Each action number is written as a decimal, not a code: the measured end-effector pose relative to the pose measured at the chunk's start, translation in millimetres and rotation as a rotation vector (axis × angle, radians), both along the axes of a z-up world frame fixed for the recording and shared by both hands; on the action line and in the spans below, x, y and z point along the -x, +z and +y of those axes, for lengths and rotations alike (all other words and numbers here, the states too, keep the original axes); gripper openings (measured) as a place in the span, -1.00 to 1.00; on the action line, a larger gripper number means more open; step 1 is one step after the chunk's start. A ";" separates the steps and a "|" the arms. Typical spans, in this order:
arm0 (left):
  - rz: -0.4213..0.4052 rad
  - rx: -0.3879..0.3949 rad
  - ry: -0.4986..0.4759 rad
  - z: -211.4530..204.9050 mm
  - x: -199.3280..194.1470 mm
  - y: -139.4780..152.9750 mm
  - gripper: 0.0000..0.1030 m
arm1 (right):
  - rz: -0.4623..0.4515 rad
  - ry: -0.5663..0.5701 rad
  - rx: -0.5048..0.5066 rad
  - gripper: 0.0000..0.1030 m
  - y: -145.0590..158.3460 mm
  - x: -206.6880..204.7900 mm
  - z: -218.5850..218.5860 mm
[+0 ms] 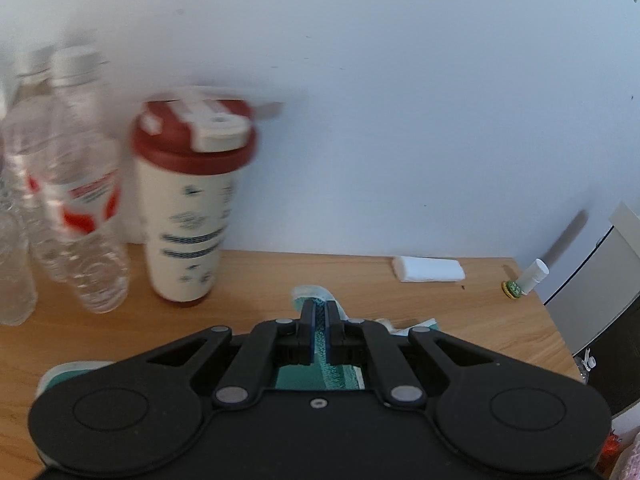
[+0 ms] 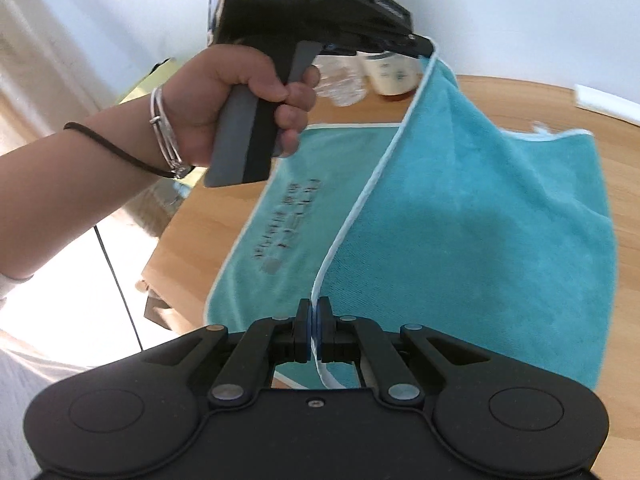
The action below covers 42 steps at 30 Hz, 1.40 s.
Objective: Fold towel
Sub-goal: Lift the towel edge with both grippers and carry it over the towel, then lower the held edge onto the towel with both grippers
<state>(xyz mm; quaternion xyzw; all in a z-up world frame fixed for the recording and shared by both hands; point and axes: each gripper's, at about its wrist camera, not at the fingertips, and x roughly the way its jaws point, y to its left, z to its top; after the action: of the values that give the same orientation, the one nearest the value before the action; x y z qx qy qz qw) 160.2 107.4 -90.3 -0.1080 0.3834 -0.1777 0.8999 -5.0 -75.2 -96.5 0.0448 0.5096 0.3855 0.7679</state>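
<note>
Right wrist view: both grippers, left (image 2: 424, 46) and right (image 2: 314, 312), pinch the towel (image 2: 460, 208) hem above the table (image 2: 624, 160); keep it taut, corners level.

Beside the left claw (image 1: 319, 320), clear bottles (image 1: 80, 208) and a red-lidded tumbler (image 1: 188, 204) crowd the tabletop (image 1: 460, 320) (left rear corner); rightward it lies open up to a white block (image 1: 429, 269).

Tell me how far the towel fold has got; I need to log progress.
Done: both tongs have gripped the teal towel by its white-trimmed edge, the left tongs and right tongs shut on it. In hand: that edge is lifted off the wooden table. Left: laying it over the flat half and any further folds.
</note>
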 end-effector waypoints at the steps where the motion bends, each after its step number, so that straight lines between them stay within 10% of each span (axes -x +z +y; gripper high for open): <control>1: 0.009 0.008 0.006 6.5 -0.3 -1.0 -0.93 | -0.001 0.011 0.001 -0.97 -0.9 0.5 7.7; 42: 0.053 -0.036 0.197 181.0 47.9 -35.7 -0.93 | 0.021 0.401 0.107 -0.96 -43.3 26.0 186.0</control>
<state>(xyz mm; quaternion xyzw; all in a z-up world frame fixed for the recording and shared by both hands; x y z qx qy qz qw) 112.4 288.4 -126.0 -0.1336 0.3977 -0.0786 0.9043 -31.0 110.8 -139.8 -0.0943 0.5359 0.5026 0.6718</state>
